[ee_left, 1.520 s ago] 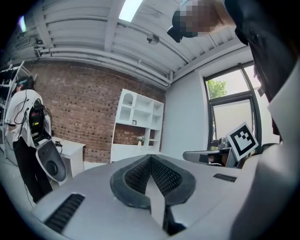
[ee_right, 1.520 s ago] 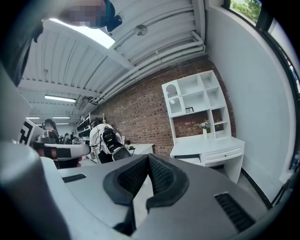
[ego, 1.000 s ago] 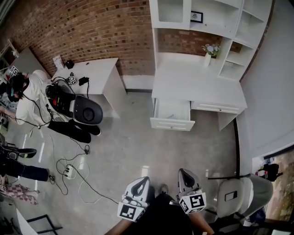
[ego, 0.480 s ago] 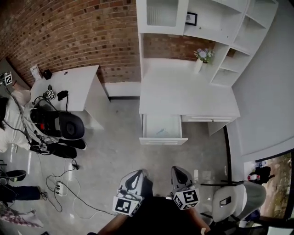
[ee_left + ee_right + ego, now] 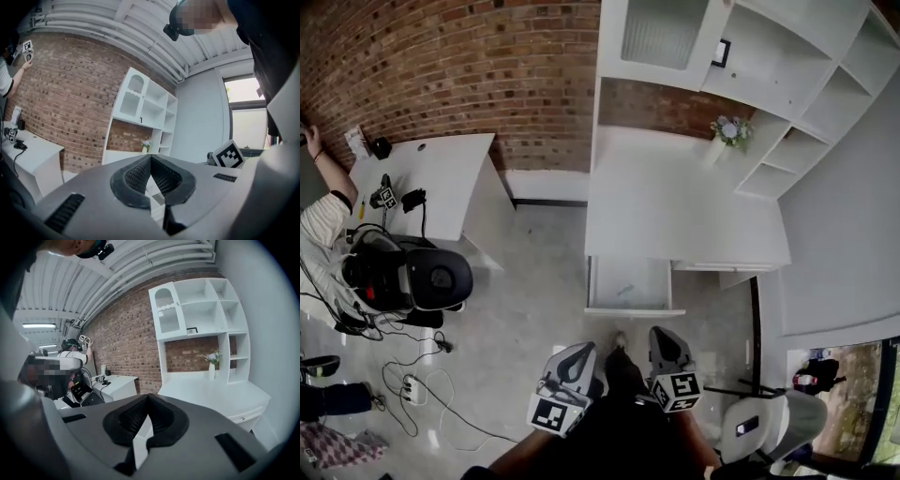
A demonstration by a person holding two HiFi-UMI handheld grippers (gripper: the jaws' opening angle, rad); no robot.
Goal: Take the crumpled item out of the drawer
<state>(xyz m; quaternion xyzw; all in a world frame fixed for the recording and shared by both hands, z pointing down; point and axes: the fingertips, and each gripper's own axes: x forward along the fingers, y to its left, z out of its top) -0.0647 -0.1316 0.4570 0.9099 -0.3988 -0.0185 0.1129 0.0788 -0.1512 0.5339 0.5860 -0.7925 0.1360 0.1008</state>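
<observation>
Both jaws are pressed together with nothing in them, so the left hand-held gripper (image 5: 580, 351) or right hand-held gripper (image 5: 661, 335) may just shove the crumpled item (image 5: 624, 290) deeper unless one opens first. The open drawer (image 5: 634, 311) under the white surface (image 5: 675, 206) seems to hold only that small greenish scrap, well apart from both.

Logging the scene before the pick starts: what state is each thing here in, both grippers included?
Left drawer: pulled open.
Crumpled item: lying inside the left drawer, untouched.
Right drawer: shut.
Cabinet door: shut.
Vase: upright on the desk.
Left gripper: jaws shut, empty.
Right gripper: jaws shut, empty.
</observation>
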